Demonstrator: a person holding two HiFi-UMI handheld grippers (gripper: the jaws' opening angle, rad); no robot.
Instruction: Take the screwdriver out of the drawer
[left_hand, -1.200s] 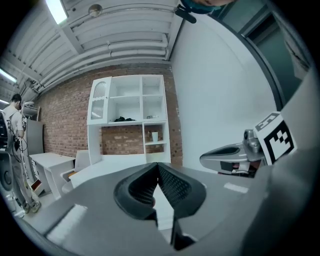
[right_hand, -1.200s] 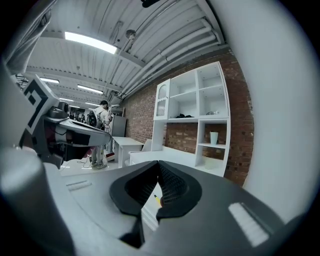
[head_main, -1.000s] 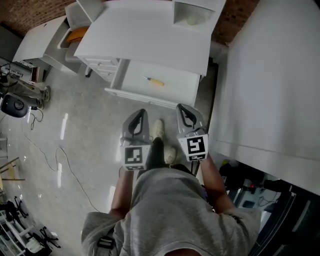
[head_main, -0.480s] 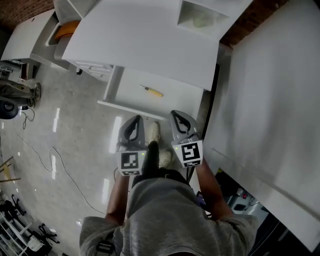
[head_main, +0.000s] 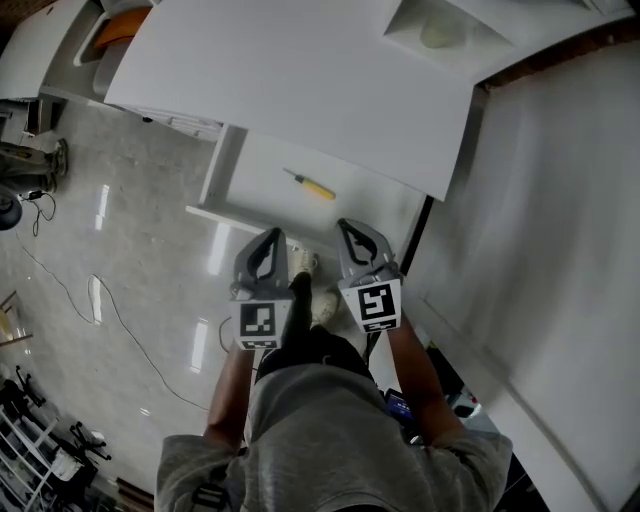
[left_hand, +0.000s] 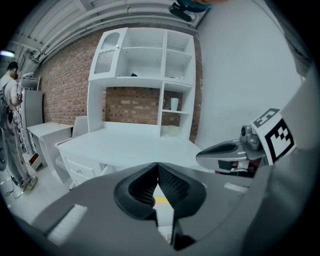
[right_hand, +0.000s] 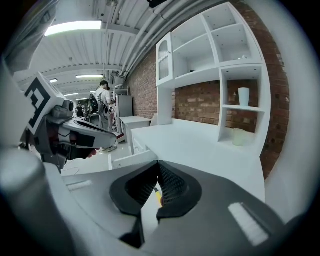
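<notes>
1. Drawer (head_main: 262, 170): it stands pulled out from under the white tabletop (head_main: 300, 80), in the upper centre of the head view. Its floor is exposed from above, so the contents can be reached without opening it further.

2. Screwdriver (head_main: 311, 186): it lies flat on the drawer floor, right of the middle. The yellow handle points toward the lower right and the thin shaft toward the upper left. Nothing touches it. In the right gripper view the handle shows through the gap beneath the closed tips. That claw is therefore lined up on the tool and is judged the likelier one to make the pick.

3. Left claw (head_main: 274, 236) and right claw (head_main: 346, 226): they sit side by side just below the drawer front, both aimed into the drawer. Each has its jaws together at the tips, with nothing clamped between them.

4. Step in hand: approach. The jaws must be parted before the handle, the thicker and easier part, can be gripped.
</notes>
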